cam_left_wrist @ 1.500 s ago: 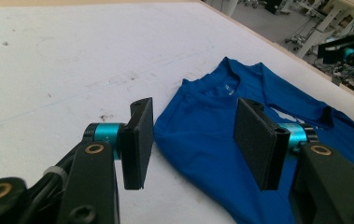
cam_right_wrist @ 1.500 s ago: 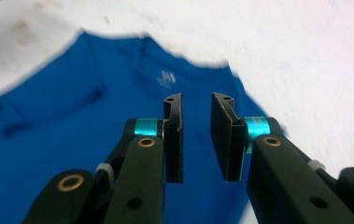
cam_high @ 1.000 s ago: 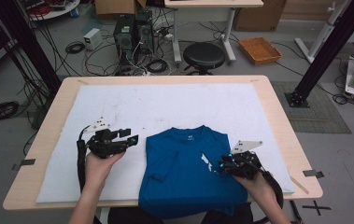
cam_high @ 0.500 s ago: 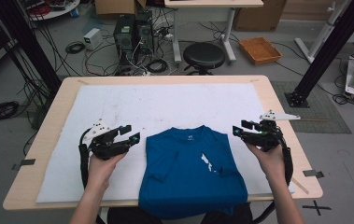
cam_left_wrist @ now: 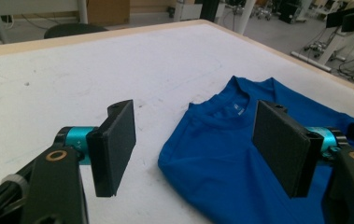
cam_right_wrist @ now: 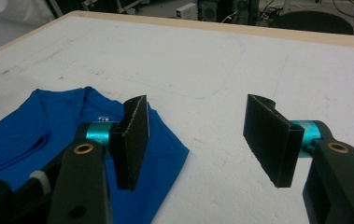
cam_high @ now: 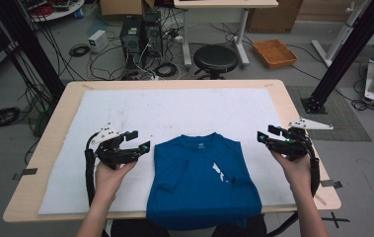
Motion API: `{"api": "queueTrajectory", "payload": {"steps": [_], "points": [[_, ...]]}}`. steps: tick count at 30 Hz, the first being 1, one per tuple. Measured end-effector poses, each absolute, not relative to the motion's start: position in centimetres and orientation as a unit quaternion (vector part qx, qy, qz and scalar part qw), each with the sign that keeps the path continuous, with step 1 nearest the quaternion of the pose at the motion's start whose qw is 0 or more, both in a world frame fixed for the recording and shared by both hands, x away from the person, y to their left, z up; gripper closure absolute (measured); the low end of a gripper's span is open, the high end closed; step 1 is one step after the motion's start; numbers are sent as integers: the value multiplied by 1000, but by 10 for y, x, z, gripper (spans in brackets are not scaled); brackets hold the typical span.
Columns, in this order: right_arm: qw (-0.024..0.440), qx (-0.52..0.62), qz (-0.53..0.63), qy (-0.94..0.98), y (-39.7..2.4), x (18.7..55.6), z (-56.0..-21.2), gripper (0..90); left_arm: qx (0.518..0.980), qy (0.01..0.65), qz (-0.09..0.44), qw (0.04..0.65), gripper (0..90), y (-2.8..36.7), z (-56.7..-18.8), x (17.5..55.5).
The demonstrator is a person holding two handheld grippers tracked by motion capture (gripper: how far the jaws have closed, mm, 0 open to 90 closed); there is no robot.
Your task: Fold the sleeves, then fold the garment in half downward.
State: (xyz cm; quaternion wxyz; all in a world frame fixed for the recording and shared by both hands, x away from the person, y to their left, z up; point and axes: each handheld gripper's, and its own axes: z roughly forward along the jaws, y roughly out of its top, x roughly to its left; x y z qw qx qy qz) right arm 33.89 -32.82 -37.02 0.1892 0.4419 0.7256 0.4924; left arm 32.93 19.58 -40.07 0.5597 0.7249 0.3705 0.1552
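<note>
- The blue T-shirt (cam_high: pixel 202 185) lies flat on the white mat (cam_high: pixel 174 111) at the middle of the desk's near edge, collar toward the far edge, hem hanging just over the near edge.
- Its sleeves are folded in over the body, so the outline is a rough upright rectangle; a white mark shows on the right half.
- Your left gripper (cam_high: pixel 137 140) hovers just beside the shirt's left shoulder, apart from the cloth. Its jaws have just been opening and now stand wide apart with nothing between them; in the left gripper view (cam_left_wrist: pixel 193 149) the collar and shoulder lie beyond the gap.
- Your right gripper (cam_high: pixel 268 134) is near the desk's right edge, well apart from the shirt's right side. Its jaws have just been opening too and stand apart, holding nothing; in the right gripper view (cam_right_wrist: pixel 198 140) bare mat fills the gap and the shirt's sleeve (cam_right_wrist: pixel 165 149) lies behind one jaw.
- Neither gripper touches the shirt.
</note>
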Motion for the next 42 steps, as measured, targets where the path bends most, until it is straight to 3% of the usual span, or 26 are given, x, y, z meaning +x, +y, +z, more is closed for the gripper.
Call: {"api": "queueTrajectory", "payload": {"steps": [9, 15, 29, 35, 42], "points": [[184, 451, 494, 720, -330, 341, -375, 404, 723, 389, 150, 551, 284, 196, -401, 332], [176, 455, 488, 723, -328, 350, -388, 458, 733, 387, 140, 542, 288, 194, -407, 338], [154, 460, 444, 754, -294, 378, -412, 595, 769, 393, 126, 488, 422, 162, -430, 375], [138, 468, 408, 772, -277, 394, -428, 630, 787, 398, 110, 458, 511, 149, -441, 385], [138, 461, 384, 788, -261, 406, -438, 650, 784, 412, 95, 455, 551, 143, -446, 396]]}}
